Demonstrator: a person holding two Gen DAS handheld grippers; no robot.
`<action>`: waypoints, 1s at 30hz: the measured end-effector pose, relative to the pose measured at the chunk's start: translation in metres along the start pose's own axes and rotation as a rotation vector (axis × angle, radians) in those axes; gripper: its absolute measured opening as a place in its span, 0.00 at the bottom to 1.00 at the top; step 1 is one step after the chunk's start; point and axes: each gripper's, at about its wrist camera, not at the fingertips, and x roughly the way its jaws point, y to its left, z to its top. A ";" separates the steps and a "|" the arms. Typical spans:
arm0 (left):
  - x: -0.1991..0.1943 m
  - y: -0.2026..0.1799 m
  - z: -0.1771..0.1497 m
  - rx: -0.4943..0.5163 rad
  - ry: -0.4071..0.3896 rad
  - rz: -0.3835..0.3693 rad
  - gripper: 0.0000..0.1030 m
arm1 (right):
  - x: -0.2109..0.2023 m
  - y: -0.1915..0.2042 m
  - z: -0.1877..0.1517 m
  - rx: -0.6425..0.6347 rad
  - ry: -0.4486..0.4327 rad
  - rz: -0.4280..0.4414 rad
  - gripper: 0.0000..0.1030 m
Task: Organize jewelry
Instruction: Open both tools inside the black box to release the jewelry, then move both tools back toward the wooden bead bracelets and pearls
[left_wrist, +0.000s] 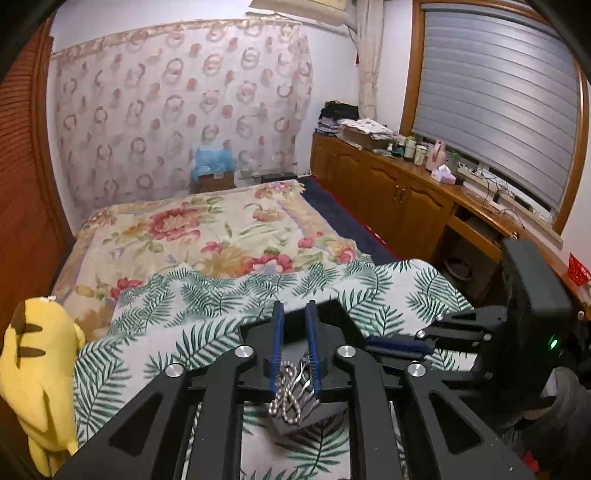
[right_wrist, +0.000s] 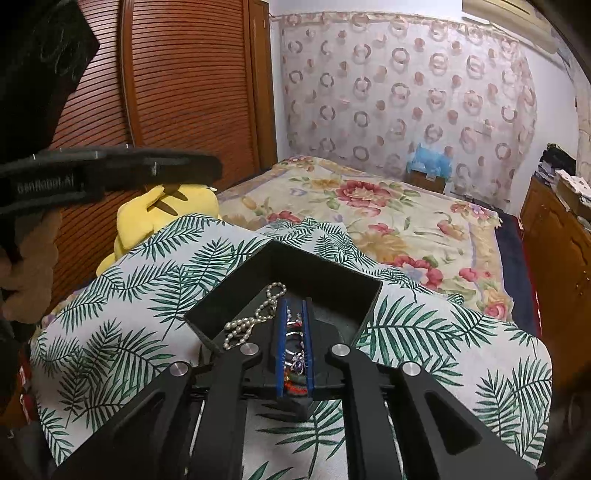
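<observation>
I read the current step as loading jewelry into the open black square box (right_wrist: 295, 280), which sits on the palm-leaf printed cloth (right_wrist: 129, 295).

1. Left tongs (left_wrist: 295, 314): narrow gap. A silver bead chain (left_wrist: 286, 391) hangs between the blue pads, apparently pinched there, directly above the box.
2. Right tongs (right_wrist: 294, 306): narrow gap, tips lowered inside the box. Small silver rings and a red beaded piece show between the pads; I cannot tell whether they are gripped or lying beneath.
3. A white pearl strand (right_wrist: 255, 314) drapes over the near left wall of the box, half in, half out.

Next move, in my judgement: part the left tongs to drop the chain inside, then tuck the pearl strand in.

Readable writing: embossed lettering on the left unit's black body, resembling "GenRobot.AI" (right_wrist: 46, 183); not fully legible.
</observation>
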 end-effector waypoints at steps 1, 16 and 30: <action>-0.002 -0.001 -0.007 0.000 0.003 0.006 0.12 | -0.002 0.001 -0.001 0.003 -0.003 0.001 0.09; -0.028 -0.013 -0.078 -0.010 0.022 0.064 0.14 | -0.051 0.036 -0.058 0.030 -0.025 -0.013 0.09; -0.070 -0.020 -0.107 -0.008 -0.047 0.138 0.61 | -0.078 0.063 -0.087 0.037 -0.021 -0.036 0.09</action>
